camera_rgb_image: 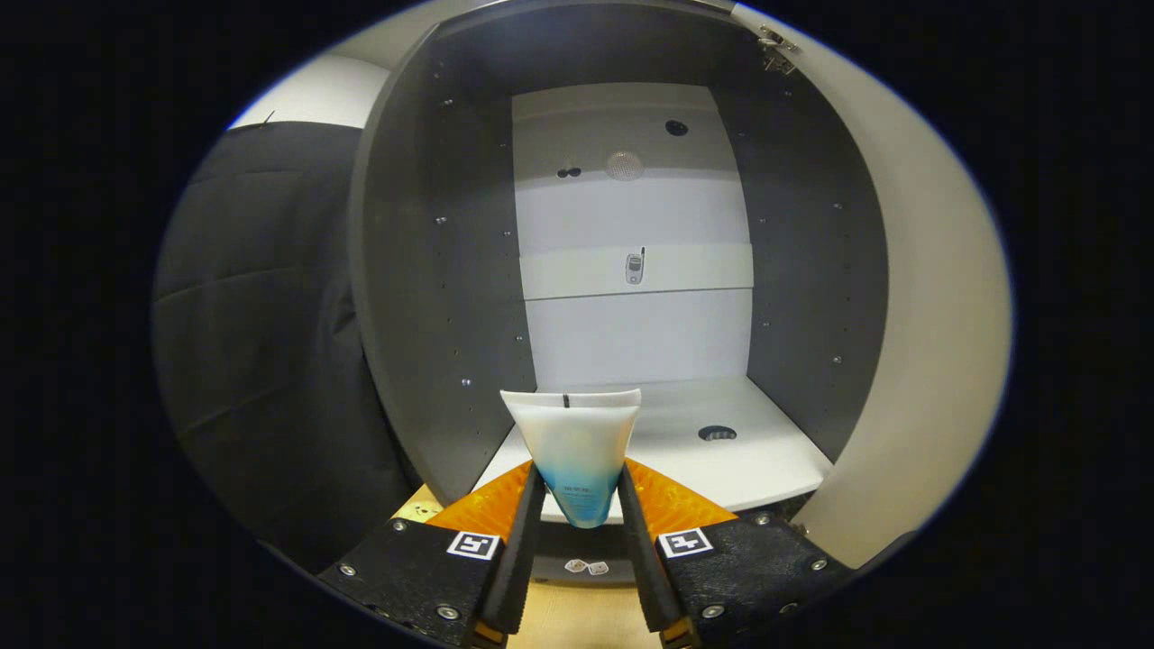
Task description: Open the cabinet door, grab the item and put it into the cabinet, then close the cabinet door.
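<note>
**Count at the cabinet mouth**

I count one gripper [580, 491], its two fingers [521, 550] both pressed against one tube [574, 455], which stands between them with its flat crimped end up. I see one cabinet [433, 270], open, with one door [929, 315] swung to the right and one hinge [775, 50] at the door's top. Inside there is one white floor panel [766, 460] with one round hole [717, 434] in it. On the back wall I make out three dark holes, one of them at [676, 128], plus one round grille [624, 165]. Each finger mount carries one square marker [473, 544], so two in all.
</note>
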Available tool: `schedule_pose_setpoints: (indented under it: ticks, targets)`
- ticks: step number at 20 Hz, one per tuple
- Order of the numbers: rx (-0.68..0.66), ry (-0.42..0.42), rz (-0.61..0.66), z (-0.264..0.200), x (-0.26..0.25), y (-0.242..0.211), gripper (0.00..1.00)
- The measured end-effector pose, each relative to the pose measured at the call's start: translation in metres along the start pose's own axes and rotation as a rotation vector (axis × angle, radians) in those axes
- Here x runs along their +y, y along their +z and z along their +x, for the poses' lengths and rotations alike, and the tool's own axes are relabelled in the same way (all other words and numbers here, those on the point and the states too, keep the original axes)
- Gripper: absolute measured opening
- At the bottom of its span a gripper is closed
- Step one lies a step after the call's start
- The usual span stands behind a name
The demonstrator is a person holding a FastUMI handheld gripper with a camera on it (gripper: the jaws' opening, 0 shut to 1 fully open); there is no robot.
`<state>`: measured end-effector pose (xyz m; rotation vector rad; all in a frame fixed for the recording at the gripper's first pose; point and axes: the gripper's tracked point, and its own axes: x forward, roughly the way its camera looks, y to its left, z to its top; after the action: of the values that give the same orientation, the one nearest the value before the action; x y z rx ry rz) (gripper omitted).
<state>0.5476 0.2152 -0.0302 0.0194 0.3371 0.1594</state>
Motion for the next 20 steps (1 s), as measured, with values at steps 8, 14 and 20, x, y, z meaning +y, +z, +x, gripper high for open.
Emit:
schedule_pose_setpoints:
  ticks: [8, 14, 20]
  targets:
    - [0.080, -0.039, -0.019, 0.065, -0.009, -0.009, 0.50]
    - [0.095, -0.061, -0.013, 0.075, -0.018, -0.014, 0.52]
    - [0.043, -0.048, -0.002, 0.055, -0.016, 0.001, 0.83]
